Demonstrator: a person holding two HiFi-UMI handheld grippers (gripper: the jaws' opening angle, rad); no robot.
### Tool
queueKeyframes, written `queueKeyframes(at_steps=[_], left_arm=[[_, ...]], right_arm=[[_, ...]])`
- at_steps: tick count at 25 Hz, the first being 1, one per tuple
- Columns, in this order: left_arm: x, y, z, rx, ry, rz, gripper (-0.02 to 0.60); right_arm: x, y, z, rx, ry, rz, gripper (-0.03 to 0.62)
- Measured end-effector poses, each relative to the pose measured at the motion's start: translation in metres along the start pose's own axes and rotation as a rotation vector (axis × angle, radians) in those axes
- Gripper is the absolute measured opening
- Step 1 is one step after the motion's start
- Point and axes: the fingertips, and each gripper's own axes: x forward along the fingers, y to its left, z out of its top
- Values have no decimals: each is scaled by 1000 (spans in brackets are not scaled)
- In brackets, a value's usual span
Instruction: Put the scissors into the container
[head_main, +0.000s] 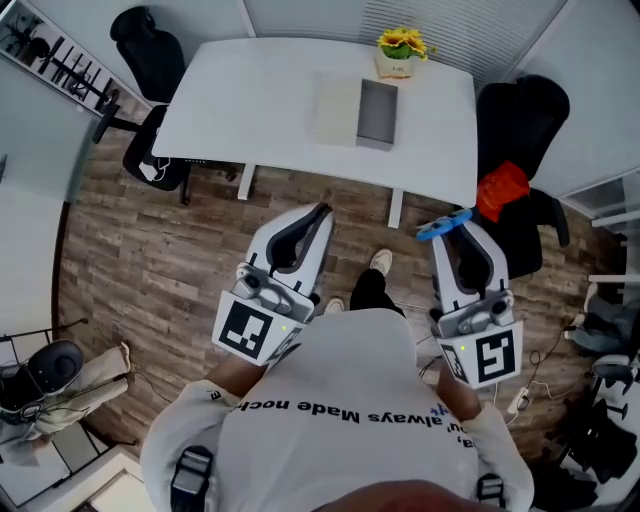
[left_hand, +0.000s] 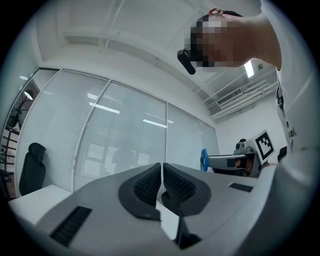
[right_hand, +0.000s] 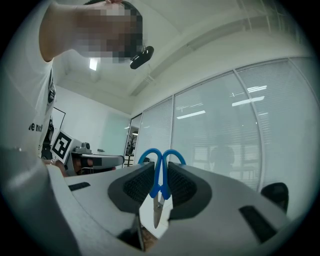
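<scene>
My right gripper (right_hand: 160, 174) is shut on blue-handled scissors (right_hand: 161, 186), whose handle loops stick out forward past the jaw tips and whose blades hang down behind them. In the head view the scissors (head_main: 443, 227) show as a blue patch at the tip of the right gripper (head_main: 452, 232), over the wood floor in front of the table. The container (head_main: 377, 113), a grey open box next to a white slab, lies on the white table (head_main: 250, 90) further ahead. My left gripper (left_hand: 162, 175) is shut with nothing in it; in the head view, the left gripper (head_main: 318, 215) is held beside the right.
A pot of yellow flowers (head_main: 399, 52) stands behind the container. Black chairs (head_main: 150, 55) (head_main: 520, 120) flank the table, and a red object (head_main: 503, 188) lies on the right one. Bags (head_main: 55, 385) sit at lower left, cables and clutter (head_main: 590, 400) at lower right.
</scene>
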Motion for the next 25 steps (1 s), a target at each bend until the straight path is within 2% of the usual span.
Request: queueKeyframes(at_steps=[14, 21, 25], left_arm=[[147, -9, -27, 16, 8, -66, 31], [216, -10, -38, 21, 12, -64, 31], [246, -10, -45, 22, 8, -36, 31]], right_arm=[[30, -136, -10, 18, -9, -51, 93], [50, -204, -17, 29, -12, -48, 94], [60, -235, -22, 34, -15, -26, 94]])
